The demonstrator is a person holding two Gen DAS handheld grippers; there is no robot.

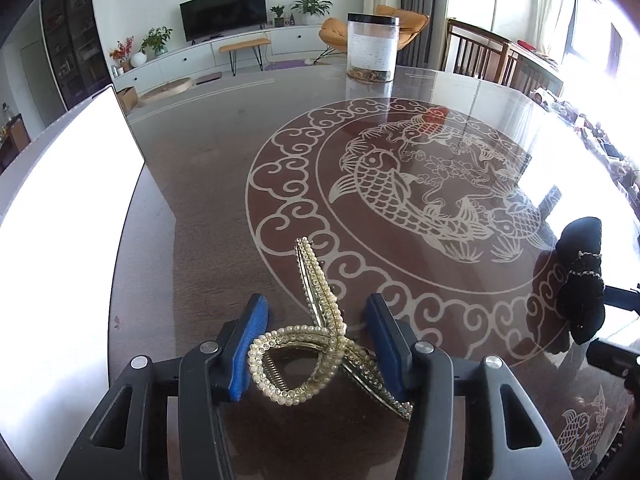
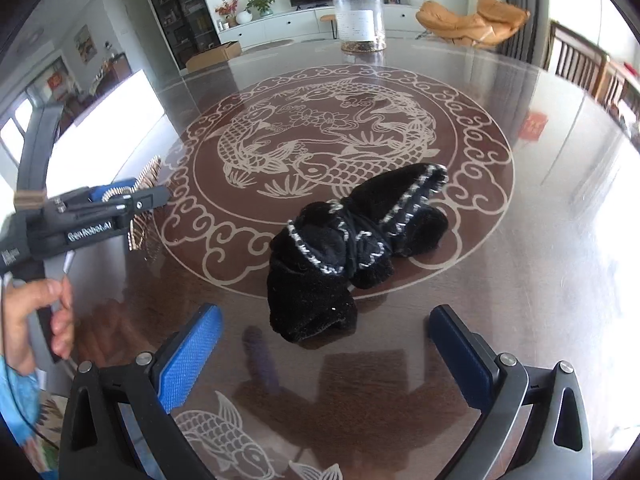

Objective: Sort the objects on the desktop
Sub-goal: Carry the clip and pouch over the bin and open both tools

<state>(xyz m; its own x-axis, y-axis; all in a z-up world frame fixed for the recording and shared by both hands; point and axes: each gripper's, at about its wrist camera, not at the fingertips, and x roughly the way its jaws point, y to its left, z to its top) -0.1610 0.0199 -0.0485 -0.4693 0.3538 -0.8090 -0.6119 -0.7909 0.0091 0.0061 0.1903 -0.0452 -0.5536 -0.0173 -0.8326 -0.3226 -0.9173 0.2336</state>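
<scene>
A gold hair clip set with pearls (image 1: 320, 340) lies between the blue pads of my left gripper (image 1: 316, 300), low over the dark table. Both pads press on its looped sides, so the gripper is shut on it. In the right wrist view the same gripper (image 2: 120, 200) sits at the left edge, with the hair clip (image 2: 146, 176) poking out of it. A black plush hair bow with silver trim (image 2: 344, 240) lies on the table's fish pattern, just ahead of my right gripper (image 2: 326, 312). That gripper is open with its fingers apart. The bow (image 1: 582, 280) also shows at the right edge of the left wrist view.
A clear jar with a black lid (image 1: 372, 46) stands at the table's far edge. A bright white panel (image 1: 60, 220) borders the table (image 1: 208, 184) on the left. Wooden chairs (image 1: 480, 56) stand at the far right. A person's hand (image 2: 36, 320) holds the left gripper's handle.
</scene>
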